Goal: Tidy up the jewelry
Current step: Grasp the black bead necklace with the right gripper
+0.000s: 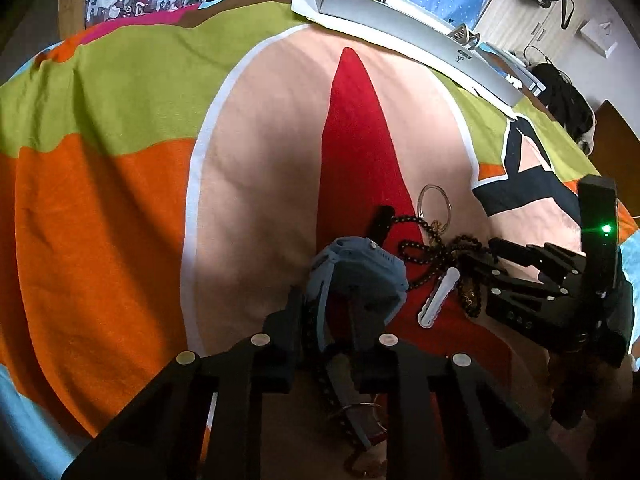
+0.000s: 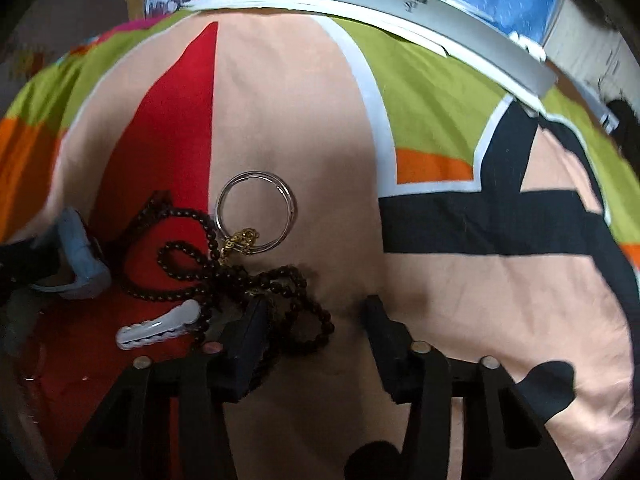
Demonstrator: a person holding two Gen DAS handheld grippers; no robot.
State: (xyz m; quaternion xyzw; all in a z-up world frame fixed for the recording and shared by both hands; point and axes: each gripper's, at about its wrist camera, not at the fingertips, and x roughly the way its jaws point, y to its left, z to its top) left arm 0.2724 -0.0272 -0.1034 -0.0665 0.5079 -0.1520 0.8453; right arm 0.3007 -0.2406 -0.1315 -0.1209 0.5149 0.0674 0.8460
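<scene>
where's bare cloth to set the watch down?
Free: peach cloth right of the bead necklace, below the black print; also beyond the clear bangle, toward the white box. Crowded: red patch around the white hair clip, beads and right gripper.

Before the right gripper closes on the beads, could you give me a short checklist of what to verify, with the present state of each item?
1. Right gripper open: ok, jaws spread wide.
2. Dark bead necklace between the jaws: not ok, only its right-hand loop lies by the left finger; most of the strand is left of it.
3. Necklace free of other pieces: not ok, it overlaps the clear bangle and a gold chain.
4. White hair clip clear of the jaws: ok, it lies left of them.
5. Left gripper secure on the blue watch: ok.
6. Destination box open: cannot tell.
</scene>
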